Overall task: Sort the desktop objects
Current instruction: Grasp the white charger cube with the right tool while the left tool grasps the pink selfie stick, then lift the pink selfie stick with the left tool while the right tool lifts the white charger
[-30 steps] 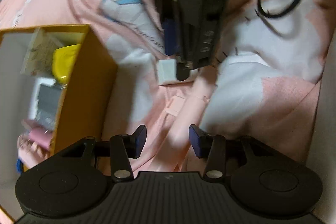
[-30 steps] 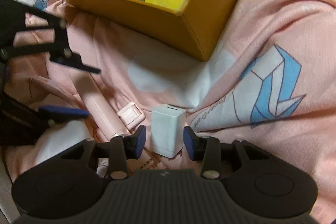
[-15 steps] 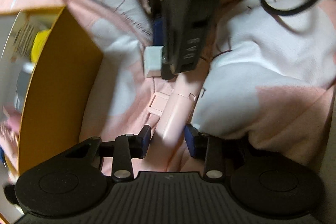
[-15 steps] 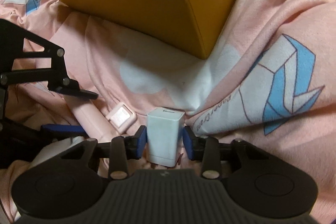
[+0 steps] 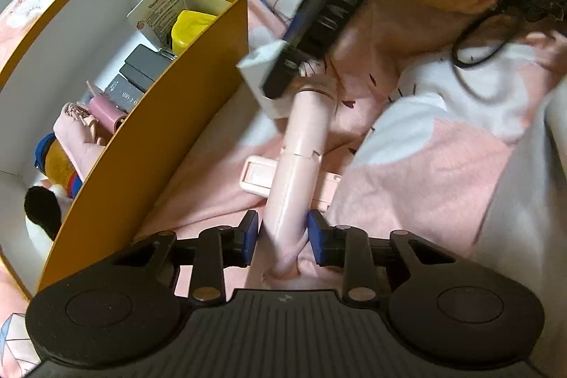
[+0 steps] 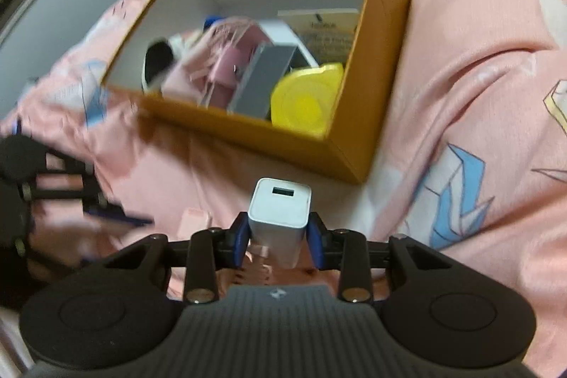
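My left gripper (image 5: 282,239) is shut on a long pink tube-shaped device (image 5: 301,151) and holds it above the pink bedsheet. My right gripper (image 6: 278,236) is shut on a white USB charger block (image 6: 280,218) and holds it lifted, just in front of the yellow box's near corner. The charger also shows in the left wrist view (image 5: 260,73), under the other gripper. The yellow cardboard box (image 5: 170,116) stands to the left in the left wrist view and ahead in the right wrist view (image 6: 361,116).
The box holds a yellow round case (image 6: 304,101), a grey box (image 6: 265,80), pink items (image 5: 102,112), a plush toy (image 5: 49,193) and a card. A small pink clip piece (image 5: 258,179) lies on the rumpled pink patterned sheet (image 6: 478,94). A black cable (image 5: 475,55) hangs at upper right.
My right gripper has closed on the white charger and lifted it toward the box. My left gripper has closed on the pink tube and raised it off the sheet.
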The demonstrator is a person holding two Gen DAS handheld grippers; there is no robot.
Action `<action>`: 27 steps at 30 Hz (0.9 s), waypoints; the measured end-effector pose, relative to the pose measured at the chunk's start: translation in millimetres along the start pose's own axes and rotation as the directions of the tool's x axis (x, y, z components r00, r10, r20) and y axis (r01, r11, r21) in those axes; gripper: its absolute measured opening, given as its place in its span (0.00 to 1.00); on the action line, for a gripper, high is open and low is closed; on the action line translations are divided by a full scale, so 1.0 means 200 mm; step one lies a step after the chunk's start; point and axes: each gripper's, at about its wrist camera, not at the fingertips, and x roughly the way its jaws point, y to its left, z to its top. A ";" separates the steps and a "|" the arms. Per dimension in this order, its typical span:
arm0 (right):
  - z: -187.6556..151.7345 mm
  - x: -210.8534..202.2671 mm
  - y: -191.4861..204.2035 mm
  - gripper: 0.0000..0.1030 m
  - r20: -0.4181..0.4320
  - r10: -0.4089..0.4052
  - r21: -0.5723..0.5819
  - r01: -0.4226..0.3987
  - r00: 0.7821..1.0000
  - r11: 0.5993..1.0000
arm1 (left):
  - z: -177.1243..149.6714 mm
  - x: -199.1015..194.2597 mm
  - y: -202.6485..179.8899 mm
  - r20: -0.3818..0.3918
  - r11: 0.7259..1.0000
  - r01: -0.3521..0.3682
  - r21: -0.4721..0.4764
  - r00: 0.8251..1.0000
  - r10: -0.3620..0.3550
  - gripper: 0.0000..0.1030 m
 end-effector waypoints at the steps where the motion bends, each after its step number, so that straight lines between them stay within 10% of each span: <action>1: 0.01 0.01 0.01 0.35 0.009 -0.008 0.022 0.008 1.000 1.000 | -0.01 0.00 -0.01 0.004 1.000 -0.004 0.012 1.000 0.004 0.32; 9: 0.03 0.01 -0.01 0.35 0.049 0.019 0.212 -0.029 0.999 0.977 | -0.04 0.01 0.02 -0.017 0.998 0.017 -0.062 1.000 -0.018 0.32; 14: 0.00 -0.06 0.01 0.35 0.037 -0.134 0.149 0.127 0.990 0.981 | -0.08 -0.05 0.08 -0.009 0.991 0.021 -0.136 1.000 -0.022 0.27; 16: -0.02 -0.03 0.01 0.35 0.014 -0.130 0.131 0.127 0.991 0.983 | -0.11 -0.08 0.12 -0.003 0.984 0.019 -0.177 1.000 -0.020 0.06; 20: -0.07 0.07 0.06 0.35 -0.037 -0.112 0.090 0.115 0.993 0.989 | -0.19 -0.12 0.19 -0.025 0.971 -0.083 -0.224 0.997 0.080 0.06; 27: -0.16 0.13 0.10 0.35 -0.107 -0.181 0.035 0.186 0.978 0.982 | -0.10 -0.23 0.10 0.099 0.979 0.016 -0.205 0.995 0.005 0.06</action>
